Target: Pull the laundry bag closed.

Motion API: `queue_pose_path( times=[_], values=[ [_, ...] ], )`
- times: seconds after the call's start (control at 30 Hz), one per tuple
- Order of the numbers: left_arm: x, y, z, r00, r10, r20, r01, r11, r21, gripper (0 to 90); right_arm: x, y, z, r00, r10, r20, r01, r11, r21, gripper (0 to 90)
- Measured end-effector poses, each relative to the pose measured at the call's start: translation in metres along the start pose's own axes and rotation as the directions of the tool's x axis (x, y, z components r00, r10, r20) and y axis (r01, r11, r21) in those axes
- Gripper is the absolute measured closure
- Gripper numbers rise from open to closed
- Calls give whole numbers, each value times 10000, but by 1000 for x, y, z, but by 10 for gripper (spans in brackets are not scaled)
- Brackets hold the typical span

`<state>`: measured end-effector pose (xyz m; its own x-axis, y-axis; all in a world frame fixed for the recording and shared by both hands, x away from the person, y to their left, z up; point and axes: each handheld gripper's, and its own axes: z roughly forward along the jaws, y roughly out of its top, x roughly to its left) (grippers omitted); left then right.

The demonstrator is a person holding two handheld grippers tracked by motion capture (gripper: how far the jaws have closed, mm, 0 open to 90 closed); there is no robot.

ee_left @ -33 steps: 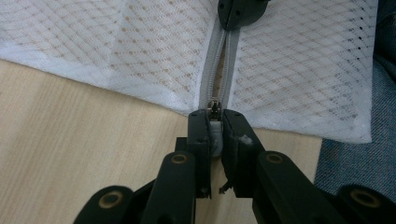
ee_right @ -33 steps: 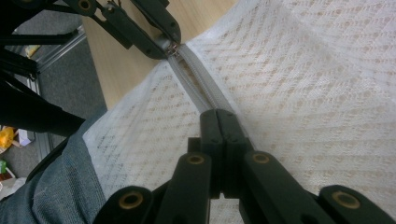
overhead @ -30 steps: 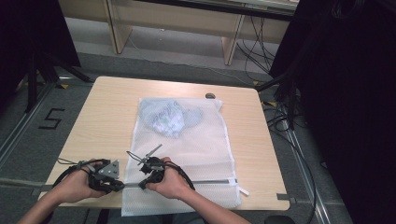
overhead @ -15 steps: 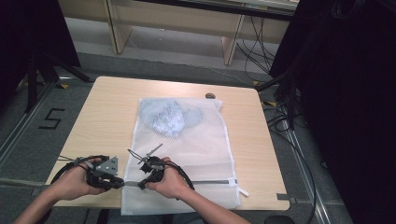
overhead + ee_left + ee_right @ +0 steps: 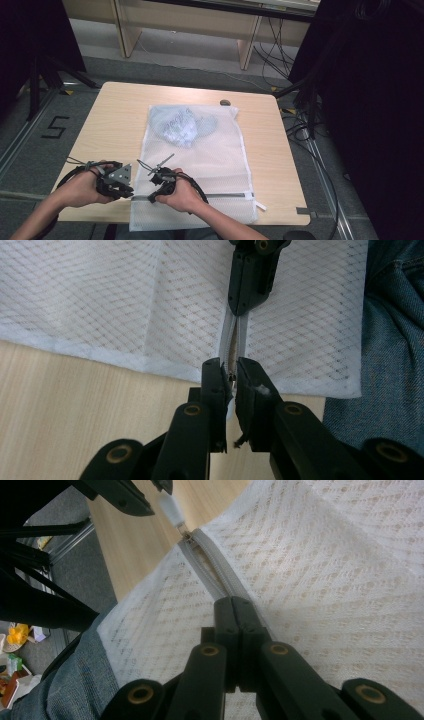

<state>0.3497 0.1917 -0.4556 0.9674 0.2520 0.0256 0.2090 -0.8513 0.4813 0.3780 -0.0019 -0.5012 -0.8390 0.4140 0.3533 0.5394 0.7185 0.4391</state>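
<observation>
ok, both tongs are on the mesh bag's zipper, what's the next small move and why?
Probably draw the left tongs away from the right tongs along the zipper. The left pinches the pull at the bag's edge, the right clamps the tape, and a short gap between the teeth shows.

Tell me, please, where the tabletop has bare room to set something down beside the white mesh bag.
Bare wood lies left of the white mesh laundry bag, right of it, and along the far edge of the light wooden table. The near-left corner is crowded by both hands and their grippers.
</observation>
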Motion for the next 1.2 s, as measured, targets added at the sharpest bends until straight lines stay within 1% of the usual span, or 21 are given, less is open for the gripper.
queue_pose_path(
  times=[0.1, 0.13, 0.27, 0.3, 0.33, 0.37, 0.4, 0.47, 0.53, 0.6, 0.63, 0.67, 0.73, 0.8, 0.83, 0.87, 0.97, 1.0, 1.1, 1.17, 1.2],
  values=[
    [1, 3, 3, 10000, -2, 78, 3, 10000, -26, 827, 0, 0, 0, 10000, -50, 68, 49, 10000, 55, 900],
    [2, 5, 5, 9999, 122, 55, -123, 9999, 97, 828, 0, 0, 0, 10000, -59, 57, 59, 10000, 59, 900],
    [0, 0, 7, 9998, 51, 180, -54, 9998, 186, 775, -1, 0, 0, 9999, -143, 15, 143, 9999, 54, 900],
    [0, -2, 6, 9998, -15, 215, 7, 9994, 345, 736, -1, 0, 0, 10000, -23, -91, 23, 10000, -6, 900],
    [2, -7, 6, 9998, -83, 159, 73, 9981, 610, 731, 0, 0, -1, 9999, 107, -109, -106, 9999, 16, 900],
    [2, -7, 6, 9998, -83, 159, 73, 9981, 610, 722, 0, 0, -1, 9999, 107, -109, -106, 9999, 16, 900],
    [5, -11, 7, 9998, 90, 195, -111, 9939, 1100, 713, 2, 0, -1, 9991, 394, -136, -393, 9992, 95, 900],
    [6, -12, 11, 9993, 172, 336, -215, 9910, 1321, 710, -2, 1, 0, 9998, -125, -144, 125, 9999, -31, 900],
    [5, -12, 14, 9978, 280, 598, -377, 9851, 1676, 713, 0, 1, 0, 9999, 38, -151, -38, 10000, 46, 900],
    [4, -10, 15, 9967, 274, 767, -421, 9797, 1961, 714, -1, 1, 0, 9999, -1, -161, 1, 10000, 26, 900],
    [4, -10, 16, 9965, 408, 733, -552, 9768, 2068, 716, -1, 1, 0, 9999, 12, -166, -11, 10000, 26, 900],
    [4, -9, 16, 9972, 360, 660, -496, 9747, 2181, 717, -1, 1, 0, 9999, 21, -170, -20, 10000, 26, 900],
    [7, -7, 17, 9969, 468, 637, -607, 9697, 2366, 720, -1, 1, 0, 9999, -3, -164, 4, 10000, 27, 900],
    [6, -6, 19, 9972, 404, 629, -546, 9680, 2450, 720, -1, 1, 0, 9999, 2, -162, -1, 10000, 23, 900],
    [6, -6, 21, 9974, 278, 660, -428, 9704, 2375, 720, -1, 1, 0, 9999, 1, -162, 0, 10000, 20, 900],
    [5, -6, 21, 9978, 237, 624, -380, 9703, 2390, 720, -1, 1, 0, 9999, 2, -158, -2, 10000, 18, 900],
    [6, -5, 22, 9969, 338, 712, -503, 9683, 2449, 721, -1, 1, 0, 9998, -11, -174, 12, 10000, 8, 900],
    [6, -4, 23, 9962, 455, 739, -629, 9653, 2533, 721, -1, 1, 0, 9999, 3, -170, -3, 10000, 15, 900],
    [6, -4, 26, 9958, 453, 793, -647, 9626, 2632, 724, -1, 1, 0, 9999, 4, -162, -4, 10000, 11, 900],
    [6, -4, 27, 9958, 443, 800, -639, 9627, 2630, 729, -1, 0, -1, 10000, 88, 9, -88, 9999, 121, 900],
    [7, -4, 27, 9960, 408, 790, -598, 9647, 2565, 729, -1, 0, -1, 10000, 88, 9, -88, 9999, 121, 900]
  ],
)
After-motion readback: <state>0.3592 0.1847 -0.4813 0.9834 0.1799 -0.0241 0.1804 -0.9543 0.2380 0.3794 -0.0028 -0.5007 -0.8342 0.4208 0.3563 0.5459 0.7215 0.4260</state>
